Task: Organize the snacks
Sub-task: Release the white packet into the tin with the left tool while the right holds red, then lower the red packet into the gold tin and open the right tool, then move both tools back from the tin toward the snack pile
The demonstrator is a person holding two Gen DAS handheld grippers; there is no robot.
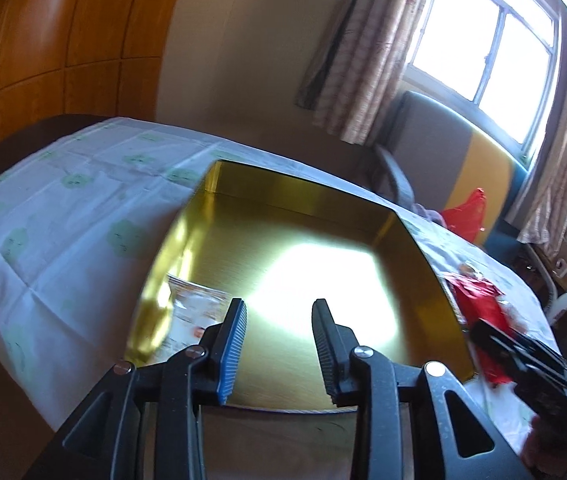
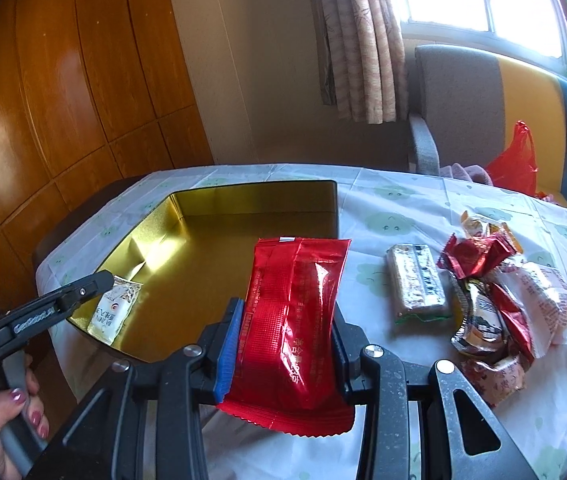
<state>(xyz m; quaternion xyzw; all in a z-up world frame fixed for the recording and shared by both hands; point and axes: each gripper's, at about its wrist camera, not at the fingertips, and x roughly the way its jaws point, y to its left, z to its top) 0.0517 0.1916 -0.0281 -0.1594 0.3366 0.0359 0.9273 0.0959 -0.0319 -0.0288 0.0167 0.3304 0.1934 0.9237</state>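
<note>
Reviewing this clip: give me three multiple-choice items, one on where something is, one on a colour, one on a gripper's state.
1. Where does the white snack packet lie?
A. Inside the gold tin
B. On the chair
C. In the pile on the cloth

2. What colour is the packet held by the right gripper?
A. Green
B. Red
C. White

3. What state is the left gripper in?
A. Shut on a packet
B. Open, holding nothing
C. Out of view

Answers: 1 A, it rests on the floor of the gold tin, near a corner. 2 B, the red packet sits between the fingers. 3 B, the jaws stand apart over the tin.

Red snack packet (image 2: pixel 291 320) clamped in right tool (image 2: pixel 283 344), beside gold tin (image 2: pixel 219 200).
</note>
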